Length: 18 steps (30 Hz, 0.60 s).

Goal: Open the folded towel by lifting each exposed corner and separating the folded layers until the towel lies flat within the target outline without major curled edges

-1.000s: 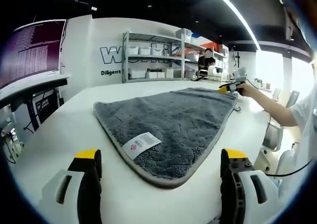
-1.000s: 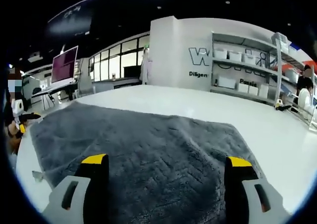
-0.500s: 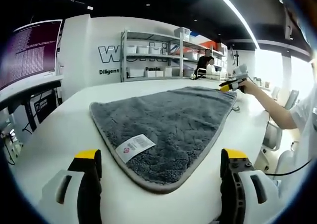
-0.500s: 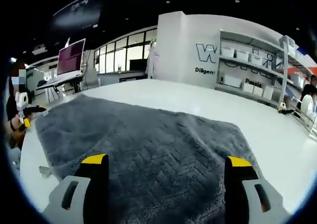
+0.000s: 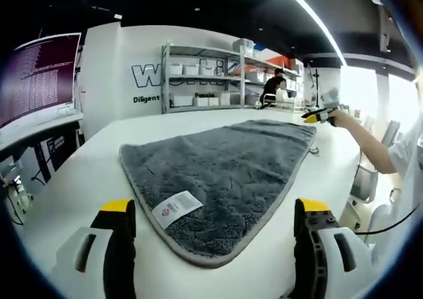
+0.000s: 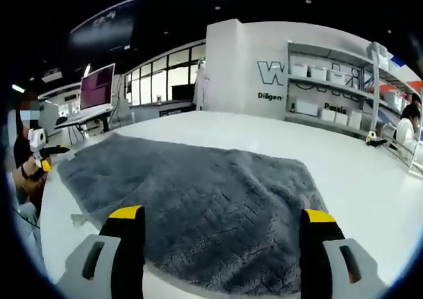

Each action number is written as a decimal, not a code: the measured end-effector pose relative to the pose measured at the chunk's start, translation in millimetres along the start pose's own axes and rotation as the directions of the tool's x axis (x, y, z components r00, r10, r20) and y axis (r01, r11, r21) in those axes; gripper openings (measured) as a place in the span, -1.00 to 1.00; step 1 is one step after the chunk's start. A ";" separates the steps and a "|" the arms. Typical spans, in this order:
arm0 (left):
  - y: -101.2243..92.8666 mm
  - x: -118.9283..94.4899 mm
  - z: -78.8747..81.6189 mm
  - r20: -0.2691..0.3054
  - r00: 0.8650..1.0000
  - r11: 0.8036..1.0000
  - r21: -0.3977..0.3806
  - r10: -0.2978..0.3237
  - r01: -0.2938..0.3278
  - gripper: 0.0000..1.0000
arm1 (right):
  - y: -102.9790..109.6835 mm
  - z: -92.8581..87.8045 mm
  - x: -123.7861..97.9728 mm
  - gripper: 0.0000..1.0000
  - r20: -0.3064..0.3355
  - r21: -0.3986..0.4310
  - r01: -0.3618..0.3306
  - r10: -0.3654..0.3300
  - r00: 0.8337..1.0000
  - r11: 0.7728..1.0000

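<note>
Grey towel (image 5: 225, 173) spread flat on the white table (image 5: 86, 180), both grippers clear of it.
Left gripper view: left gripper (image 5: 215, 210) jaws apart, 1 white label (image 5: 176, 209) near the towel's closest corner. Right gripper view: right gripper (image 6: 221, 216) jaws apart above the towel's near edge.

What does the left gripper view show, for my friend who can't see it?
A grey towel lies spread on a white table, with a small white label near its closest edge. The left gripper hovers open in front of it, yellow-tipped jaws wide apart and touching nothing. Far off, the right gripper hovers by the towel's far corner, with shelves behind.
</note>
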State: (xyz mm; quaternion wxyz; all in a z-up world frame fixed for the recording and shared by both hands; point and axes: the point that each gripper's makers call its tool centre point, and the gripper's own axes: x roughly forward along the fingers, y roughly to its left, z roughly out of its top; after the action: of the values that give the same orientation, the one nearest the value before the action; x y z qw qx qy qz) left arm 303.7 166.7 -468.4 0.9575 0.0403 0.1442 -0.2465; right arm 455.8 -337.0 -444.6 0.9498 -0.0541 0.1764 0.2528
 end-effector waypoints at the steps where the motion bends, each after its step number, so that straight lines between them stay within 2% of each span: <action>1: -0.8 0.4 0.1 -0.002 1.000 1.000 0.002 0.000 0.000 0.97 | -2.0 -1.6 -3.2 0.99 -0.002 0.000 0.003 -0.003 1.000 1.000; 5: -7.2 0.9 2.7 0.002 1.000 1.000 -0.002 0.000 0.000 0.96 | -7.7 -20.9 -26.8 0.99 -0.044 -0.008 0.008 -0.008 0.999 1.000; 10: -15.8 -3.6 3.5 -0.004 1.000 1.000 0.012 -0.007 0.007 0.96 | -3.6 -35.7 -54.7 0.99 -0.040 0.017 -0.006 0.007 0.999 1.000; 13: -18.3 -7.9 1.9 -0.010 1.000 1.000 0.013 -0.009 0.010 0.98 | -8.1 -49.5 -77.7 0.99 -0.076 -0.008 0.006 -0.007 0.997 1.000; 18: -18.0 -12.6 -3.7 -0.017 1.000 1.000 0.007 0.003 -0.003 0.98 | -17.1 -54.9 -102.0 0.99 -0.080 0.000 0.020 -0.020 0.997 1.000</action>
State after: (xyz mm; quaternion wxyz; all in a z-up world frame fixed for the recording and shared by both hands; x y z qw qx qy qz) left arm 283.4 157.3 -468.4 0.9565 0.0460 0.1514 -0.2452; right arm 364.9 -409.4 -458.6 0.9446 -0.0654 0.2137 0.2406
